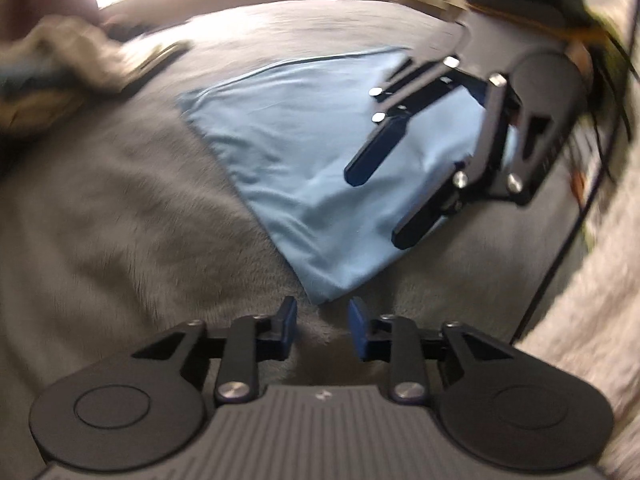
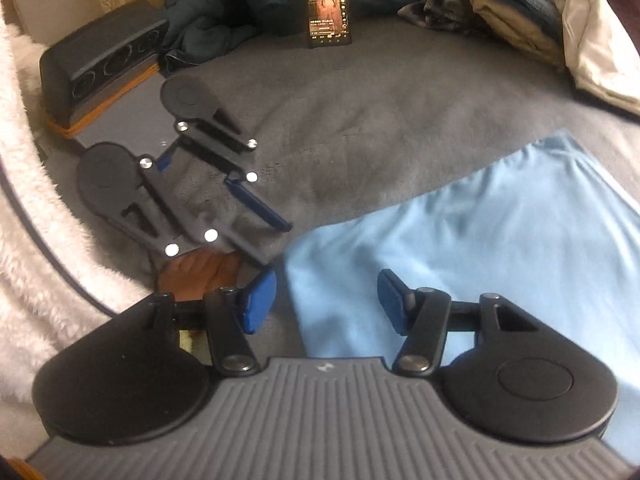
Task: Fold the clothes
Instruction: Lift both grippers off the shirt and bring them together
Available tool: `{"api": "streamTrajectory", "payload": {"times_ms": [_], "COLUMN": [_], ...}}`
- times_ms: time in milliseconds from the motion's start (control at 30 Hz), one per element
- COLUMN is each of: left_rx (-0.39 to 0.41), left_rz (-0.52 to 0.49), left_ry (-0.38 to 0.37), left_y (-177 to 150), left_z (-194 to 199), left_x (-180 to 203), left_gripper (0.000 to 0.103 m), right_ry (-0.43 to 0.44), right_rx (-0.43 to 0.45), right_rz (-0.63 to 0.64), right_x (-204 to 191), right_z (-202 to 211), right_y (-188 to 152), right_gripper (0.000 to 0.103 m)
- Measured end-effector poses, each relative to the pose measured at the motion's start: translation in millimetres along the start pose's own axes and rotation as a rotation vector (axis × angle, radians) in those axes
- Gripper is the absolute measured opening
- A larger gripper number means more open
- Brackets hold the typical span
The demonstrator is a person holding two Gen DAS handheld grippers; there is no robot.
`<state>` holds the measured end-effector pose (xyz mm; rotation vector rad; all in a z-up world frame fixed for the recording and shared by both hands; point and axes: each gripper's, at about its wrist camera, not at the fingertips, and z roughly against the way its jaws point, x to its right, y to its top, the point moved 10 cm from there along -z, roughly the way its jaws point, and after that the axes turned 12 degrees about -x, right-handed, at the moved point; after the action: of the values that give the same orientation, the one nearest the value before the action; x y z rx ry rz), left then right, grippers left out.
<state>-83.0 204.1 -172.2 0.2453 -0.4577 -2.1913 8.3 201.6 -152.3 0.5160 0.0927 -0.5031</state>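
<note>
A light blue garment lies folded flat on the grey blanket, one corner pointing at my left gripper. That gripper is open and empty, hovering just short of the corner. My right gripper hangs open above the garment's right side. In the right wrist view the garment fills the right half, and its near left edge lies between the spread blue pads of my right gripper, which holds nothing. My left gripper sits open just left of the garment over the blanket, with a hand behind it.
A pile of unfolded clothes lies at the far right, also visible as a blurred pile of clothes. A lit phone stands propped against teal bedding. A dark box and a white fluffy throw line the left.
</note>
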Motion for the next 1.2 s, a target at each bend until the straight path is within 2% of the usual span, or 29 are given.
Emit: {"api": "streamTrajectory", "payload": {"times_ms": [133, 333, 433, 533, 700, 867, 933, 1033, 1133, 1200], "left_rx": [-0.001, 0.025, 0.044, 0.023, -0.006, -0.018, -0.022, -0.047, -0.070, -0.062], "left_rz": [-0.143, -0.262, -0.332, -0.378, -0.382, -0.354, -0.347, -0.338, -0.306, -0.226], "left_ry": [0.015, 0.066, 0.101, 0.129, 0.153, 0.145, 0.139, 0.134, 0.134, 0.120], "left_y": [3, 4, 6, 2, -3, -4, -4, -8, -13, -10], "left_z": [-9, -13, -9, -8, -12, -11, -11, -12, -11, -6], "left_x": [4, 7, 11, 13, 8, 5, 5, 4, -3, -13], "left_gripper": [0.020, 0.005, 0.004, 0.004, 0.004, 0.004, 0.004, 0.005, 0.007, 0.009], "right_ry": [-0.004, -0.019, -0.030, -0.039, -0.010, -0.036, -0.036, -0.036, -0.038, -0.017], "right_rx": [-0.018, -0.011, -0.010, -0.006, -0.007, -0.022, -0.020, -0.036, -0.042, -0.039], "right_rz": [-0.031, -0.016, -0.015, -0.004, 0.037, 0.104, 0.108, 0.111, 0.134, 0.128], "right_x": [5, 0, 1, -1, -12, -23, -24, -24, -29, -32], "right_z": [-1, 3, 2, 4, -2, -17, -23, -35, -39, -37], "right_y": [-10, -11, -12, -14, -14, -13, -12, -15, -20, -20], "right_gripper": [0.055, 0.055, 0.055, 0.055, 0.053, 0.027, 0.020, 0.012, 0.010, 0.009]}}
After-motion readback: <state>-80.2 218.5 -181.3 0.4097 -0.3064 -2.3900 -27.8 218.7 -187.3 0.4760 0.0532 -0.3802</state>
